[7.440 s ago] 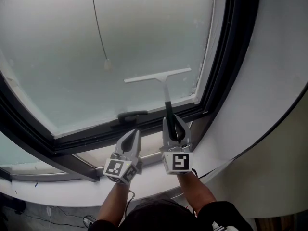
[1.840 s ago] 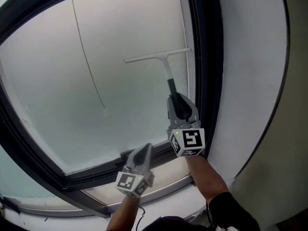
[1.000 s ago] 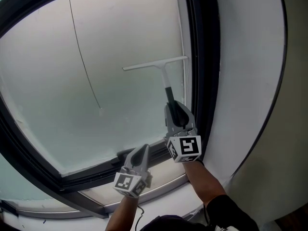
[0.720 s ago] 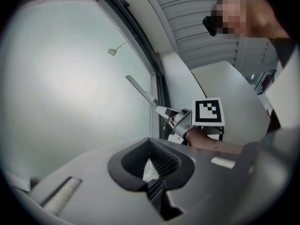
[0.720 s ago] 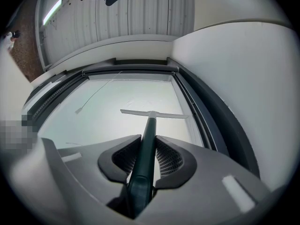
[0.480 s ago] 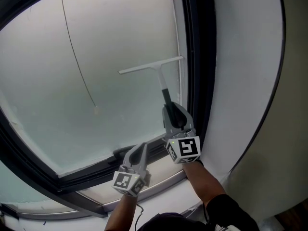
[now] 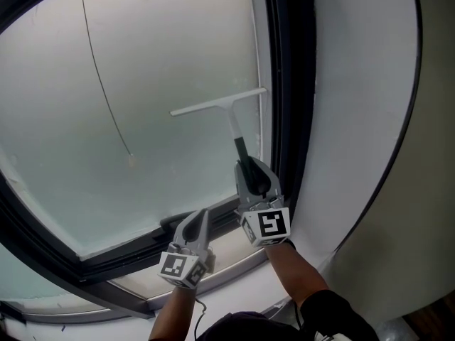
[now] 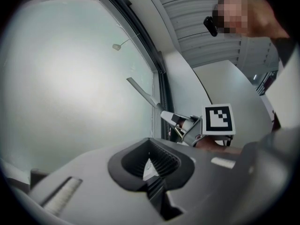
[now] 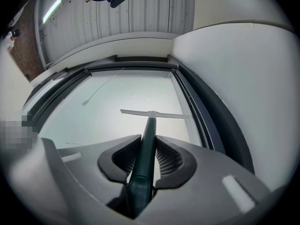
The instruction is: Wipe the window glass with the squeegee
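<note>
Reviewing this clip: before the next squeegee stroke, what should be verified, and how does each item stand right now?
1. Right gripper shut on the squeegee, handle between its fingers: ok.
2. Whole blade pressed against the window glass: cannot tell.
3. Right end of the blade apart from the window frame: cannot tell, very close.
4. Hanging cord lies left of the blade, apart from it: ok.
5. Left gripper shut, holding nothing, low beneath the squeegee and off the glass: ok.
</note>
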The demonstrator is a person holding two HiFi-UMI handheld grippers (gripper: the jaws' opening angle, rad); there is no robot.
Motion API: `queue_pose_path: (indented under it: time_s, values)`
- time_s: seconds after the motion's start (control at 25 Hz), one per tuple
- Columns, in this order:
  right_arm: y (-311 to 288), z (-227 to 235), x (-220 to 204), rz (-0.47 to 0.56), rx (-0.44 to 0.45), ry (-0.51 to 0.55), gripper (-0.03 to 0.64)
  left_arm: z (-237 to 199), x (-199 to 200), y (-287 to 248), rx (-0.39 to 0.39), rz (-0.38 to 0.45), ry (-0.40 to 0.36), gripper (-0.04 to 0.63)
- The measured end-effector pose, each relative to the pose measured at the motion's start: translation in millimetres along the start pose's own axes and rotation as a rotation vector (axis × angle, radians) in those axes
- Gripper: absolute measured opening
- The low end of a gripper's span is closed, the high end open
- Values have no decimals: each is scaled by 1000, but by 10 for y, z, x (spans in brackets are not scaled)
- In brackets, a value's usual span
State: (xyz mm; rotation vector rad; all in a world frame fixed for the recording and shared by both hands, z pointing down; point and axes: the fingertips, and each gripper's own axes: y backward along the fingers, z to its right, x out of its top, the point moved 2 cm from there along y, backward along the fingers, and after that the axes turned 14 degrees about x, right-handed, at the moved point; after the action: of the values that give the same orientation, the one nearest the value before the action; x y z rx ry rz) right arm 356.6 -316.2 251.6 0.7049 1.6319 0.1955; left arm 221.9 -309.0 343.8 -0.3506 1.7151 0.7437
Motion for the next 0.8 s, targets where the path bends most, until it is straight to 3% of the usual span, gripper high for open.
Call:
queue_pose_path:
  time_s: [0.24, 0.8]
  values:
    - [54, -32, -39, -12, 0, -2, 97, 58, -13, 56, 2, 12, 39, -2]
    - [247, -85, -257, -53, 12, -23, 97, 50, -217, 104, 12, -41, 9, -2]
